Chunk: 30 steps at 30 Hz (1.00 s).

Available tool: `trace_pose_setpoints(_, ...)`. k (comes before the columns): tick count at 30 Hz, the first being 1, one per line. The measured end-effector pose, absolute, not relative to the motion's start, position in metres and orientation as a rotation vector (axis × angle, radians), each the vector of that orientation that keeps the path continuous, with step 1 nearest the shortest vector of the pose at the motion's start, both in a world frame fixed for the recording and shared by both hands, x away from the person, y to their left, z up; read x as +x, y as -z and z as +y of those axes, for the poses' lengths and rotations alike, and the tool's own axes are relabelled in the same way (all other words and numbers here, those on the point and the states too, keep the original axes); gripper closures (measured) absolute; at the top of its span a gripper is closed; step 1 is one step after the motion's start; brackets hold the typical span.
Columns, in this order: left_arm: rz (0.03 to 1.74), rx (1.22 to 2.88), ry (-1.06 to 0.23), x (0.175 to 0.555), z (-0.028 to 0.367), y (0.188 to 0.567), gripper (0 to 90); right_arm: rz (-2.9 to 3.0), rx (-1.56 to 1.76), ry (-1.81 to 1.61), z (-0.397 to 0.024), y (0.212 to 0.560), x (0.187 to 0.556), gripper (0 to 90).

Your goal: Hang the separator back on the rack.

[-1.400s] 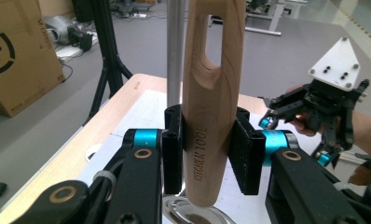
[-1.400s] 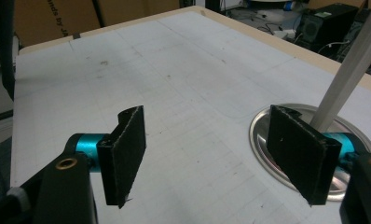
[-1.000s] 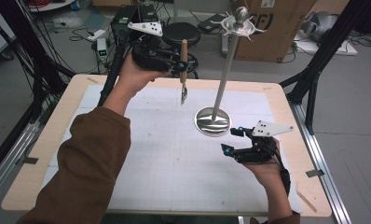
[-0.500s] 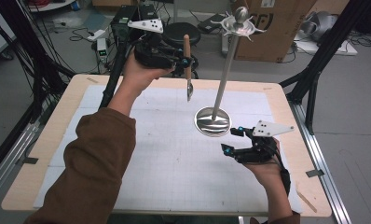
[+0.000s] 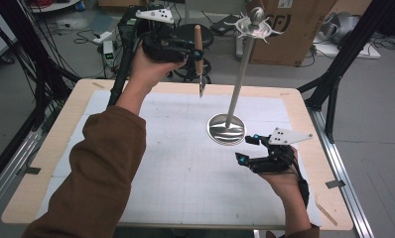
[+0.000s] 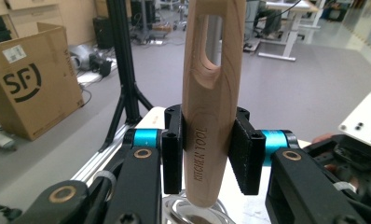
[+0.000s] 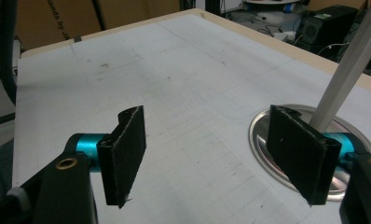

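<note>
White gridded table (image 5: pixel 151 188), wooden-handled tool up in the air beside the hanging stand.

Over the far edge the left gripper (image 5: pixel 193 49) is holding a wooden kitchen tool (image 5: pixel 199 52) upright, jaws clamped tight on both sides of its handle, the small metal blade pointing down and the slotted hanging hole uppermost; it is hovering well apart from the hooks (image 5: pixel 255 27) crowning the steel stand (image 5: pixel 237 84). So the pick-up looks done, and hanging it on a hook is, I'd judge, what is left. The right gripper (image 5: pixel 245 148) is waiting just beside the stand's round base (image 7: pixel 263 135), jaws parted, holding nothing.
</note>
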<state>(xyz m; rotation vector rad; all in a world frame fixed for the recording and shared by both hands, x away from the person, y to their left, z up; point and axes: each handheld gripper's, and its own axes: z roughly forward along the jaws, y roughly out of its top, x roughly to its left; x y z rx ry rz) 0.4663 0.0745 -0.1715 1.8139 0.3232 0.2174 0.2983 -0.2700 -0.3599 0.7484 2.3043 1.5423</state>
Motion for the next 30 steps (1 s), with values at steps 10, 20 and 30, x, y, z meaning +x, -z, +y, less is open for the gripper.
trace_pose_setpoints(10,0.321,1.866,-0.242,0.485,0.049,0.154,68.7,2.283,0.759,-1.563,-0.278,0.359,0.298,28.0)
trace_pose_setpoints(20,0.317,1.904,-0.247,0.498,0.029,0.150,68.7,2.274,0.767,-1.575,-0.281,0.360,0.299,28.0)
trace_pose_setpoints(30,0.325,1.926,-0.253,0.500,0.019,0.153,68.7,2.271,0.764,-1.579,-0.282,0.359,0.299,28.1)
